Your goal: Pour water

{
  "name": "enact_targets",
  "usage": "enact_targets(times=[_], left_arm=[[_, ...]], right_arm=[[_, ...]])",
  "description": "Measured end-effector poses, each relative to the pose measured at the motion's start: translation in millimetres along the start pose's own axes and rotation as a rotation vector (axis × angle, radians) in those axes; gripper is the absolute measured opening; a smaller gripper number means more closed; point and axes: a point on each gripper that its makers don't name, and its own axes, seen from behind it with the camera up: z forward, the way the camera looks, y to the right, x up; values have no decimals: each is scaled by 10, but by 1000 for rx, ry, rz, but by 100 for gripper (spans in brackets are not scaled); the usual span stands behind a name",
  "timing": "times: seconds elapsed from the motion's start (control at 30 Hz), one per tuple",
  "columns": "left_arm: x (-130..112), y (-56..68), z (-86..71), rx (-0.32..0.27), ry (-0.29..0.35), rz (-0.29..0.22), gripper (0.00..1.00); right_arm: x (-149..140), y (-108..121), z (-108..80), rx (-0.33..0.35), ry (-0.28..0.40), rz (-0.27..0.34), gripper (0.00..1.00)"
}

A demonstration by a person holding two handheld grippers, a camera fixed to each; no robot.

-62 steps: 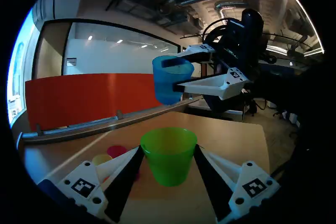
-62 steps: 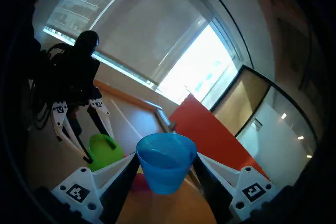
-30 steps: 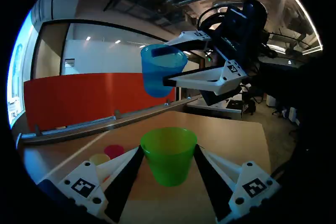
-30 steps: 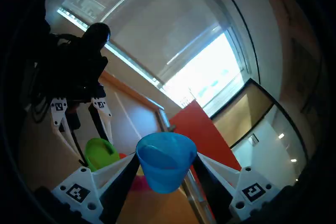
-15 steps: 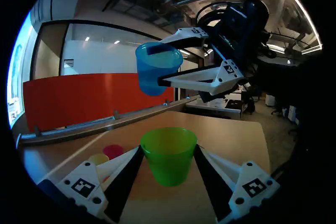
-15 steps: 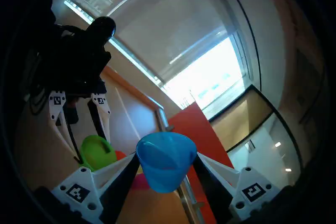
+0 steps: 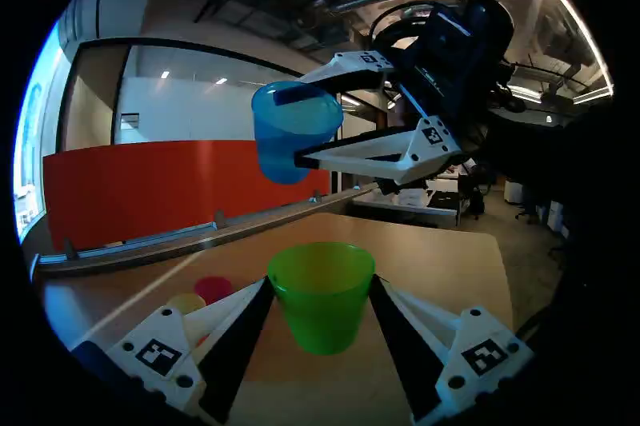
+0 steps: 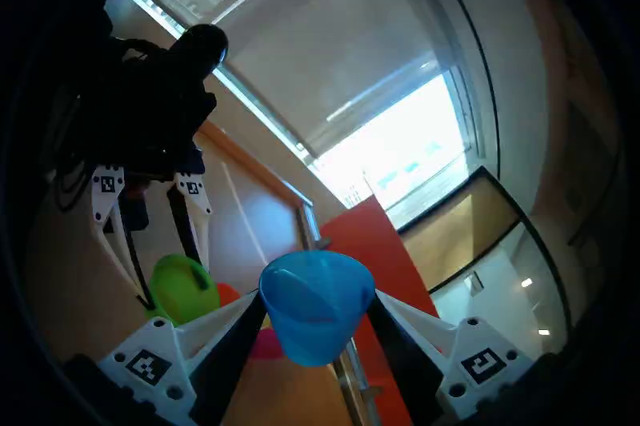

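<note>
The left claw (image 7: pixel 320 288) is clamping the green cup (image 7: pixel 322 302), with one dark finger pressing on each side of the cup's wall. The cup is standing upright with its mouth open to the camera. Its base is sitting low between the fingers, and whether it is resting on the worktop (image 7: pixel 448 266) cannot be told.

The right claw (image 7: pixel 290 129) is gripping the blue cup (image 7: pixel 284 142) in the same manner, both fingers bearing on its wall. In the left gripper view this cup is hanging in the air, above and beyond the green cup and well apart from it. It is leaning slightly, rim uppermost.

In the right gripper view the blue cup (image 8: pixel 316 318) is sitting between that claw's own fingers. A darker crescent is showing inside it (whether this is water or shadow cannot be made out).

Further off in the same view, the left claw (image 8: pixel 176 286) is reaching down around the green cup (image 8: pixel 182 288). The body above it is appearing only as a dark silhouette against the bright window (image 8: pixel 392 154).

A small red cup (image 7: pixel 214 288) and a yellow cup (image 7: pixel 186 302) are standing on the worktop to the left. Both are being partly covered by the left claw's finger, so their lower halves are hidden. An orange-red partition (image 7: pixel 160 178) is running behind the worktop's far edge. The room to the right is lying in deep shadow, and little there can be distinguished.
</note>
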Motion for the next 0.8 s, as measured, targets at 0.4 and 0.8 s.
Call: enact_targets(times=[0.4, 0.8], left_arm=[[34, -2, -4, -1, 4, 8, 85], [32, 18, 9, -6, 5, 10, 85]], right_arm=[[34, 9, 2, 4, -1, -43, 90], [39, -17, 16, 7, -6, -86, 90]])
